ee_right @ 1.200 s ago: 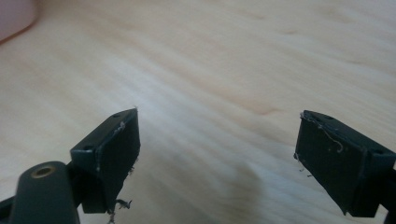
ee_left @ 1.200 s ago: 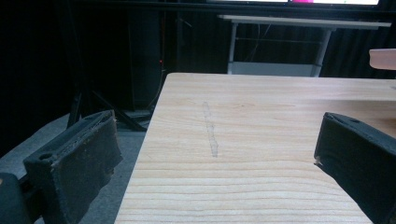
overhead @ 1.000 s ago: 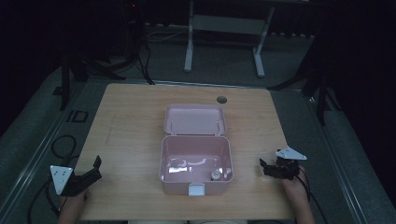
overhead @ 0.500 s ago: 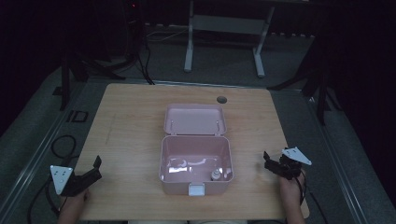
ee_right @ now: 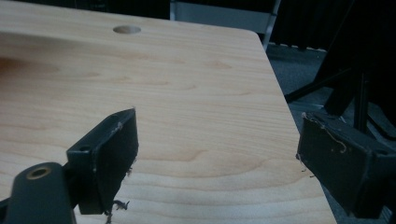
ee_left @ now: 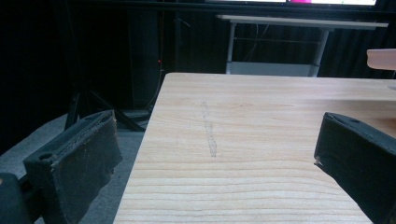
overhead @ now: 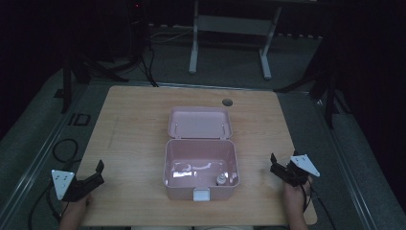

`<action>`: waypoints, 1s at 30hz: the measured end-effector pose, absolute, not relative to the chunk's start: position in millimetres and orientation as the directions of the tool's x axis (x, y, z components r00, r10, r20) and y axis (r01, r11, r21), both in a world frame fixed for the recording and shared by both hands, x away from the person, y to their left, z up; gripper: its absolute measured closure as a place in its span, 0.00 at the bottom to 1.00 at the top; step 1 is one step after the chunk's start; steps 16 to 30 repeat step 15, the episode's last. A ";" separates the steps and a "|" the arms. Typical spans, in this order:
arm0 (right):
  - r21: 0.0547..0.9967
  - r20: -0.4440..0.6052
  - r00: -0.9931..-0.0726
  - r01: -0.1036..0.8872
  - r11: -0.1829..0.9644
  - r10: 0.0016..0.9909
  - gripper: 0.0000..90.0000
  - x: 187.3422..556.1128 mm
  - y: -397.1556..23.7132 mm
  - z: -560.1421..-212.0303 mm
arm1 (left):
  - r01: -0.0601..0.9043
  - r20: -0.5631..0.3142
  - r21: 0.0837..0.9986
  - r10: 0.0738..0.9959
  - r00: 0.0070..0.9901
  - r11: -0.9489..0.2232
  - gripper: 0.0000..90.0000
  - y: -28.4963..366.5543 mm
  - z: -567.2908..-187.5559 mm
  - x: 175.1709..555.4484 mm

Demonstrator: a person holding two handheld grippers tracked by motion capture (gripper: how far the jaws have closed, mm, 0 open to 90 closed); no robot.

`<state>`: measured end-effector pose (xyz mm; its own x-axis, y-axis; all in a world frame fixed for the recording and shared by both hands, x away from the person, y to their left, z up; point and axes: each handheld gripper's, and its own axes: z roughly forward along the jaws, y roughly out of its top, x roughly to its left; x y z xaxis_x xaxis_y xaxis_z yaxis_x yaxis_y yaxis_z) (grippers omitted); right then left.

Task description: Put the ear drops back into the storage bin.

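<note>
A pink box [overhead: 200, 171] sits open near the middle of the tabletop [overhead: 134, 124], its front wall close to the near edge and its lid [overhead: 199, 123] folded back flat toward the far edge, so the whole thing runs lengthwise from near to far and the mouth faces straight up. The white latch [overhead: 201, 194] on the front wall points at the person, which puts the hinge on the far side; a closing move would likely have to swing the lid up and toward the near edge. Inside, by the box's front right corner, lies a small pale item [overhead: 221, 179], too small to identify. The 2 grippers flank the box, well apart from it, which looks like a resting stance. The left gripper [overhead: 95, 173] hangs at the near left corner of the tabletop, jaws spread wide with nothing between them; in the left gripper view its jaws frame bare wood and a faint scratch [ee_left: 209, 133]. The right gripper [overhead: 275, 166] sits near the right edge, jaws likewise apart and empty, angled toward the box; in the right gripper view bare wood lies ahead, with the round cable hole [ee_right: 126, 29] near the far edge. Neither gripper touches the box.
</note>
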<state>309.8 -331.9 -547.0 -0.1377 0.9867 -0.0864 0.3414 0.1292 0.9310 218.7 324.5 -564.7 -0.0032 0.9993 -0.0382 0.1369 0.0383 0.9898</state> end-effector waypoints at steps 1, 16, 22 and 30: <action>0.932 -0.089 -0.133 0.337 0.130 0.987 0.14 309.6 -332.2 -547.0 | 0.137 -0.038 0.990 0.999 -0.003 0.038 0.00 324.5 -564.8 218.7; 0.923 -0.100 -0.141 0.358 0.145 0.985 0.14 312.1 -330.9 -549.2 | 0.134 -0.041 0.990 0.999 -0.002 0.041 0.00 324.6 -564.8 218.6; 0.923 -0.100 -0.141 0.358 0.145 0.985 0.14 312.1 -330.9 -549.2 | 0.134 -0.041 0.990 0.999 -0.002 0.041 0.00 324.6 -564.8 218.6; 0.923 -0.100 -0.141 0.358 0.145 0.985 0.14 312.1 -330.9 -549.2 | 0.134 -0.041 0.990 0.999 -0.002 0.041 0.00 324.6 -564.8 218.6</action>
